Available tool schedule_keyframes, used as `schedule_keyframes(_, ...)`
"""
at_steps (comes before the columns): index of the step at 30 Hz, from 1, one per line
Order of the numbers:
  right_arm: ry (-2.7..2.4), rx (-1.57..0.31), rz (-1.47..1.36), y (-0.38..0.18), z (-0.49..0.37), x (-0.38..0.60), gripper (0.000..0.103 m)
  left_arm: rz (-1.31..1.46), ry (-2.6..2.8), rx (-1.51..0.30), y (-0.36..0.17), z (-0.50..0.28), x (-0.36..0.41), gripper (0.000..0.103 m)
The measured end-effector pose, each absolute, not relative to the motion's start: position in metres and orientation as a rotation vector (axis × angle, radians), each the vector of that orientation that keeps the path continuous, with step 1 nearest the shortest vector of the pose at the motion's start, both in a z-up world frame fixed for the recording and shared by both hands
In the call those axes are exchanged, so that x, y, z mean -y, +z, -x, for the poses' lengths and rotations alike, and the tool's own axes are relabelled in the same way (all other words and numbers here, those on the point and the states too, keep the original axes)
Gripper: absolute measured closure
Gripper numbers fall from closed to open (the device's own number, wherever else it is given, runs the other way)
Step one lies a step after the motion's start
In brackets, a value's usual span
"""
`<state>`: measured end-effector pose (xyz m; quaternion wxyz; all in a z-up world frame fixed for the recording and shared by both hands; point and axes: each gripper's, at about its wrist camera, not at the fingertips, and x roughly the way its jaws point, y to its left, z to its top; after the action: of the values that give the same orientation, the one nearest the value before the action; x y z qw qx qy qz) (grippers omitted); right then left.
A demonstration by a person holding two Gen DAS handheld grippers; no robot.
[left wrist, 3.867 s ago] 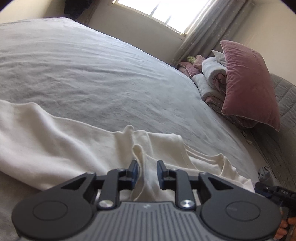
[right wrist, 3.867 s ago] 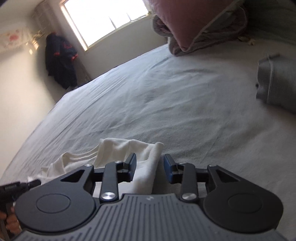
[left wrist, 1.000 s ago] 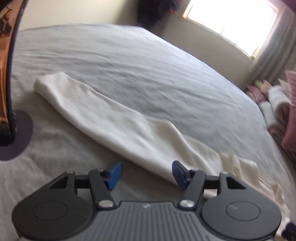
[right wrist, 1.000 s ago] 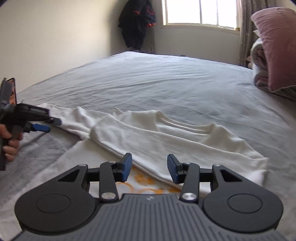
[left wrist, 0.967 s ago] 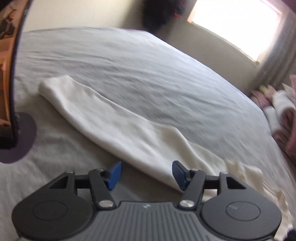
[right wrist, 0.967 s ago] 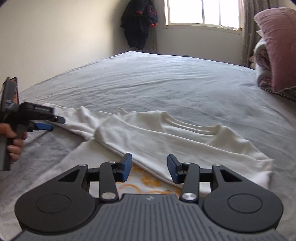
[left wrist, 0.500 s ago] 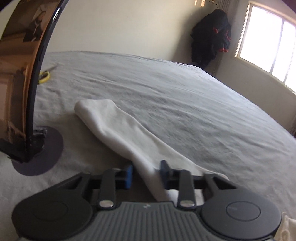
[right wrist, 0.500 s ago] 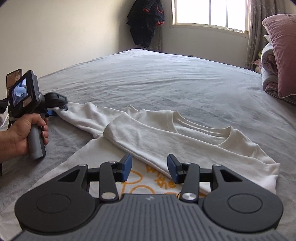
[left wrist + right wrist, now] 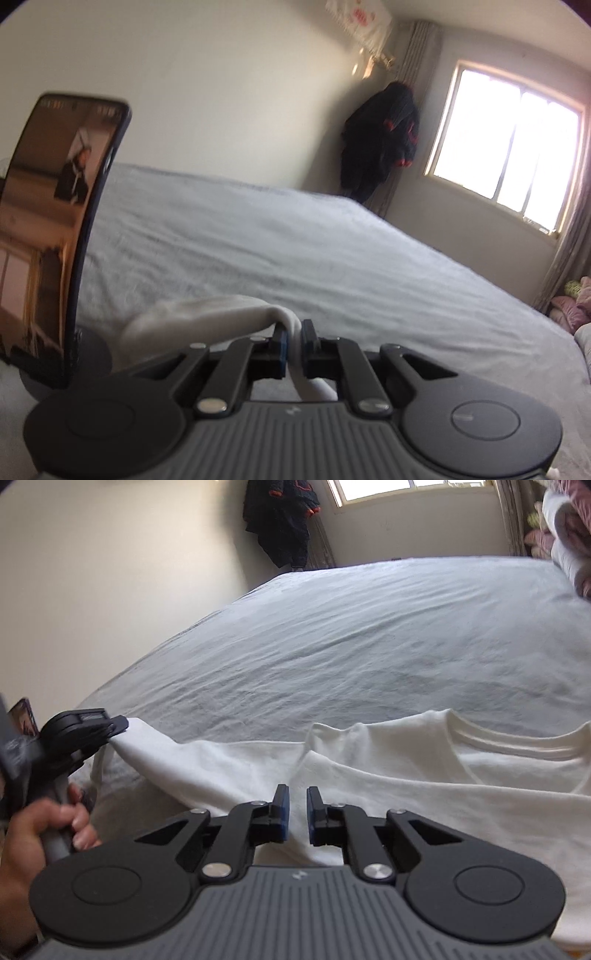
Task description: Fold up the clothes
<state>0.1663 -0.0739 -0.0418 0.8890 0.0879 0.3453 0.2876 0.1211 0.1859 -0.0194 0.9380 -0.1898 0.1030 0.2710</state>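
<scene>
Left wrist view | left gripper [image 9: 292, 341] pinching limp sleeve [image 9: 207, 314] of white shirt [image 9: 424, 775] | right gripper [image 9: 296, 812] hovering nearly closed, holding nothing | soft, light; gripping at cuff.

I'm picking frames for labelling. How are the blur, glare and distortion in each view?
Left wrist view: motion-soft throughout, window blown out white, phone bowed by the fisheye. Right wrist view: sharper on the white shirt, the bed curves, left gripper and hand smeared.
</scene>
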Motion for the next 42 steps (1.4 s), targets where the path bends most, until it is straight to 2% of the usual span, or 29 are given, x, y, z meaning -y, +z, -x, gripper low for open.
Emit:
schedule_keyframes(2, 0.586, -0.796, -0.188, -0.056, -0.178, 0.062, 0.097, 0.371, 0.509, -0.161, -0.01, -0.119, -0.177, 0.096)
schedule_keyframes(3, 0.576, -0.82, -0.191, -0.062, -0.181, 0.059, 0.102, 0.362, 0.487, -0.137, -0.005, -0.117, -0.172, 0.096)
schedule_keyframes(7, 0.569, -0.825, -0.254, -0.064, -0.186, 0.062, 0.102, 0.306, 0.36, -0.051, 0.016, -0.11, -0.147, 0.096)
schedule_keyframes(8, 0.574, -0.824, -0.267, -0.061, -0.186, 0.066, 0.098, 0.292, 0.32, -0.045, 0.019, -0.109, -0.139, 0.096)
schedule_keyframes(9, 0.579, -0.816, -0.288, -0.058, -0.184, 0.071, 0.083, 0.277, 0.279, -0.038, 0.023, -0.109, -0.132, 0.096)
schedule_keyframes(13, 0.568, -0.794, -0.381, -0.044, -0.179, 0.101, 0.076, 0.231, 0.123, -0.033, 0.032, -0.109, -0.102, 0.096)
schedule_keyframes(15, 0.562, -0.792, -0.4, -0.039, -0.177, 0.119, 0.057, 0.217, 0.049, -0.048, 0.033, -0.111, -0.087, 0.096)
schedule_keyframes(25, 0.423, -0.75, -0.421, -0.024, -0.153, 0.204, 0.057, 0.151, -0.218, -0.167, 0.012, -0.118, -0.012, 0.096)
schedule_keyframes(38, 0.363, -0.72, -0.336, -0.007, -0.138, 0.239, 0.056, 0.139, -0.469, -0.603, -0.077, -0.139, 0.029, 0.094)
schedule_keyframes(39, 0.369, -0.721, -0.327, -0.005, -0.139, 0.238, 0.054, 0.155, -0.48, -0.634, -0.077, -0.142, 0.026, 0.092)
schedule_keyframes(41, 0.384, -0.719, -0.305, -0.001, -0.14, 0.234, 0.052, 0.187, -0.502, -0.681, -0.069, -0.144, 0.019, 0.078)
schedule_keyframes(42, 0.394, -0.717, -0.294, 0.001, -0.141, 0.23, 0.052, 0.197, -0.516, -0.705, -0.063, -0.143, 0.013, 0.075)
